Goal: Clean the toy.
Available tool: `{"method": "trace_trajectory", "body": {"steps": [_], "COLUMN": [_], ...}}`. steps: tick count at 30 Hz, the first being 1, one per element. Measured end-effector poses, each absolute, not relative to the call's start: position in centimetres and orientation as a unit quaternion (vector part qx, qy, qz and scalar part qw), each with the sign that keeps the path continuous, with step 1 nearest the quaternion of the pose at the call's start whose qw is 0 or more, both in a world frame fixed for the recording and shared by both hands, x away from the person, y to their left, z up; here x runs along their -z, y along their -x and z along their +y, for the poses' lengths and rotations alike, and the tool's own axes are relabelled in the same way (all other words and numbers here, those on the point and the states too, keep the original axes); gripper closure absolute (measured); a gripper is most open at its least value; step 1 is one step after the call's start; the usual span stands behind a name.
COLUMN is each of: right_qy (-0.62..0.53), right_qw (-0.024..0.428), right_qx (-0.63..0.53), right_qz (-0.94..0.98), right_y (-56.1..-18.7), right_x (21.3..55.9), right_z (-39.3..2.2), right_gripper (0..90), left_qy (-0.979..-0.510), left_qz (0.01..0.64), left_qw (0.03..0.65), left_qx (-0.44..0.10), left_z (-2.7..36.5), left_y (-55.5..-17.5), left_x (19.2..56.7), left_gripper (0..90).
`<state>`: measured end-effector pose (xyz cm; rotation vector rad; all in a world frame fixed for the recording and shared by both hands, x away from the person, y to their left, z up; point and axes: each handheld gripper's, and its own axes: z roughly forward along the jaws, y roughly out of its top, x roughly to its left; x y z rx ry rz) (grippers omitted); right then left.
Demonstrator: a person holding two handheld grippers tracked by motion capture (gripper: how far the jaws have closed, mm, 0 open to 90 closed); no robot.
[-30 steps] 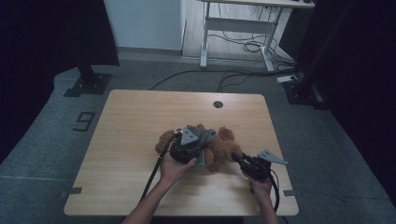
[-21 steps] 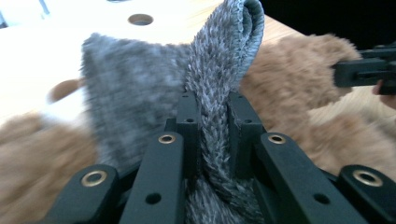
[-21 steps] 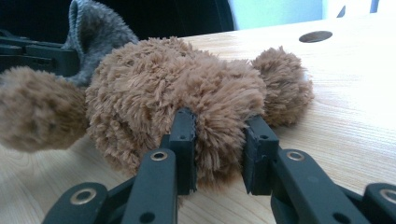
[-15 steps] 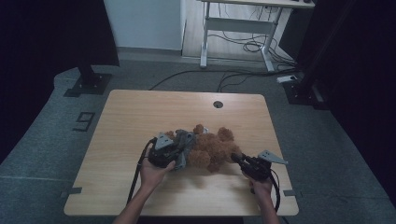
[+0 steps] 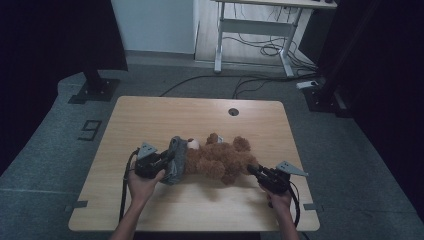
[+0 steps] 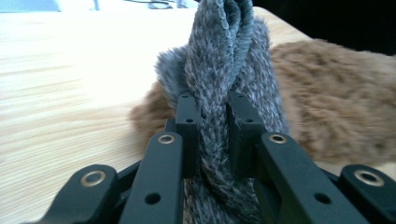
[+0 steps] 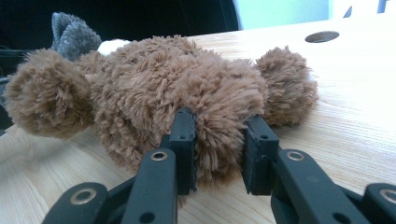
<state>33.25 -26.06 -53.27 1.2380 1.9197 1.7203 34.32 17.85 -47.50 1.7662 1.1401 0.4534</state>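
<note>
The right gripper (image 7: 218,151) has its two black jaws clamped on a brown plush limb of the teddy bear (image 7: 159,88), which lies on the wooden table (image 7: 355,102). A grey knitted piece (image 7: 70,32) shows at the far left, and a round hole (image 7: 325,36) sits in the tabletop at far right.

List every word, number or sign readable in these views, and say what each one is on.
"9": a dark numeral marked on the grey floor, left of the wooden table, in the high view.
No readable text on the teddy bear or the grey knitted garment.

High view overhead; both gripper views close on teddy bear (image 5: 220,160).
</note>
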Motion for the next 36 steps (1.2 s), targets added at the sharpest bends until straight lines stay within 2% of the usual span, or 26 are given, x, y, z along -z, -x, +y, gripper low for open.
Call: {"method": "trace_trajectory", "body": {"steps": [10,14,17,23,29,36], "right_qy": [-0.433,-0.435,-0.437,-0.438,-0.439,-0.441], "right_qw": [0.141,0.139,0.138,0.139,0.139,0.136], "right_qx": [-0.594,-0.594,-0.594,-0.594,-0.594,-0.594], "right_qz": [0.663,0.663,0.661,0.660,0.660,0.659], "right_y": [-33.3,-33.4,-33.4,-33.4,-33.4,-33.4], "right_x": [53.4,53.4,53.4,53.4,53.4,53.4], "right_z": [-26.1,-26.1,-26.2,-26.1,-26.1,-26.1], "right_gripper": [69.9,69.9,69.9,69.9,69.9,69.9], "left_qy": [-0.721,-0.711,-0.709,-0.732,-0.757,-0.783], "left_qz": [0.529,0.521,0.493,0.416,0.368,0.338], "left_qw": [0.418,0.436,0.461,0.498,0.500,0.496], "left_qx": [-0.163,-0.180,-0.202,-0.209,-0.202,-0.162], "left_z": [20.7,21.4,20.9,16.1,10.1,2.8], "left_y": [-35.6,-34.8,-33.8,-32.4,-34.2,-36.1], "left_x": [51.2,49.4,46.3,41.9,39.3,39.6], "left_gripper": [76.8,76.5,76.4,76.0,76.1,76.1]}}
